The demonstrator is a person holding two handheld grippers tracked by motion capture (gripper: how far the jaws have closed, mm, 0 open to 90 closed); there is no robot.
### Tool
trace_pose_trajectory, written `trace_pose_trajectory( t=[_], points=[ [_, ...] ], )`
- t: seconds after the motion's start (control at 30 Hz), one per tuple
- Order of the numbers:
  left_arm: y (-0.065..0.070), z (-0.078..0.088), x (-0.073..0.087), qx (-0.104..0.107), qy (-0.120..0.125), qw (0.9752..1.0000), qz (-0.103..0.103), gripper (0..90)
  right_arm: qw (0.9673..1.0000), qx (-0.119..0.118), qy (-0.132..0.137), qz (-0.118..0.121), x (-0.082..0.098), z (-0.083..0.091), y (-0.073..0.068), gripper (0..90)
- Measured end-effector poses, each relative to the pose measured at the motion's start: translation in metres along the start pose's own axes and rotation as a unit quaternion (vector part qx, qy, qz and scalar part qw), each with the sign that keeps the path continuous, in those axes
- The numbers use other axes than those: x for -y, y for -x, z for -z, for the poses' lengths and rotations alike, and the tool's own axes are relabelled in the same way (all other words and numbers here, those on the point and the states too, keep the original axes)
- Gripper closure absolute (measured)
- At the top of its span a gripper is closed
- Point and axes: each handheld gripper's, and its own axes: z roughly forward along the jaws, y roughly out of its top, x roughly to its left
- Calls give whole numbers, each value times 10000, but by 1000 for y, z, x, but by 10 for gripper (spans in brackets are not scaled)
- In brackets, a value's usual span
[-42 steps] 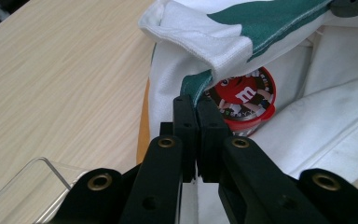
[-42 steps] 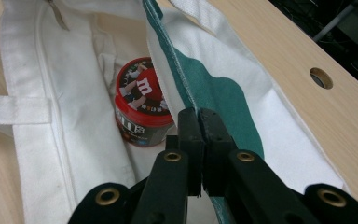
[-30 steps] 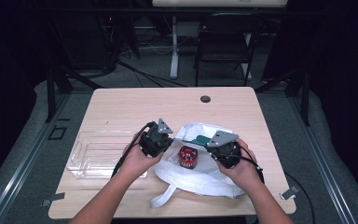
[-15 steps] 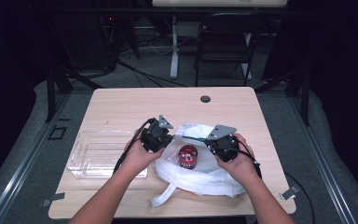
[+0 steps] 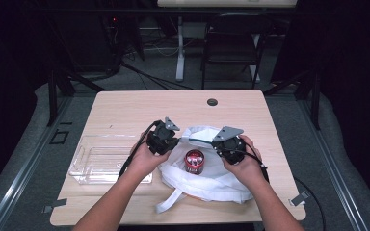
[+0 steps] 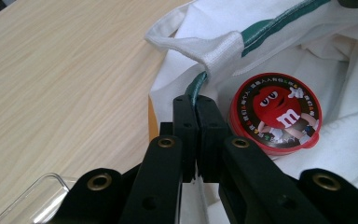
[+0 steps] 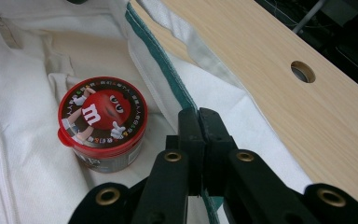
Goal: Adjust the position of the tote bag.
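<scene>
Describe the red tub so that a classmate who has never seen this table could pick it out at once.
On the table, find the white bag between the two grippers. The tub stands upright inside its open mouth. It is the one round red thing, with a cartoon candy face on its lid.

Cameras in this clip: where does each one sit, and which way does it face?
High view: above the person's side, facing forward and down on the table; both forearms, left hand-held gripper and right hand-held gripper show.
Left gripper view: rides that gripper, looks along its shut jaws clamping the white bag rim.
Right gripper view: the same from the opposite rim, jaws shut.
Shared: both gripper views show the red candy tub in the bag.
</scene>
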Motion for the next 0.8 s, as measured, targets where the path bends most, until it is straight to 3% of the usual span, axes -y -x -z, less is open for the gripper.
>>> trace_pose_trajectory(
  t=[0.33,0.8],
  points=[
    [-3,-7,-2,-69,-16,9998,171,884,9999,26,-48,-134,-1,-5,4,889],
    [-5,-20,-6,-216,-164,9994,217,885,9997,98,-108,-219,-1,-16,8,890]
  ],
)
